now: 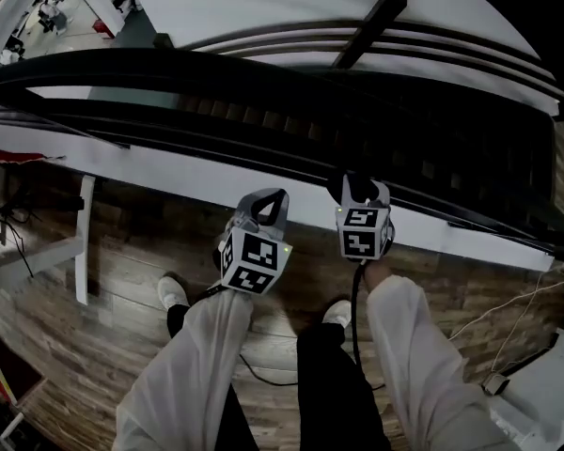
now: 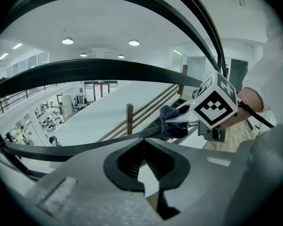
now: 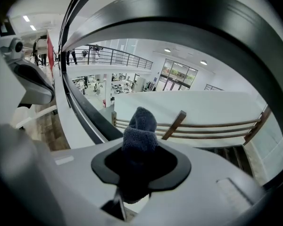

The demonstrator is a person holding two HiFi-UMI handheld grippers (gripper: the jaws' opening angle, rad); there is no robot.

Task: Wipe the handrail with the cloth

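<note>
Near the handrail (image 1: 216, 64), right gripper (image 3: 134, 166) fingers tight on the dark cloth (image 3: 140, 128); left gripper (image 2: 144, 168) fingers together, empty.

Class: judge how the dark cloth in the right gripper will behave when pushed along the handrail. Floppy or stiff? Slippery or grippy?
Probably floppy: the cloth bunches and folds above the right gripper, which is shut on it. Its fuzzy pile suggests it is light and should drag softly, not skid, on the smooth handrail.
</note>
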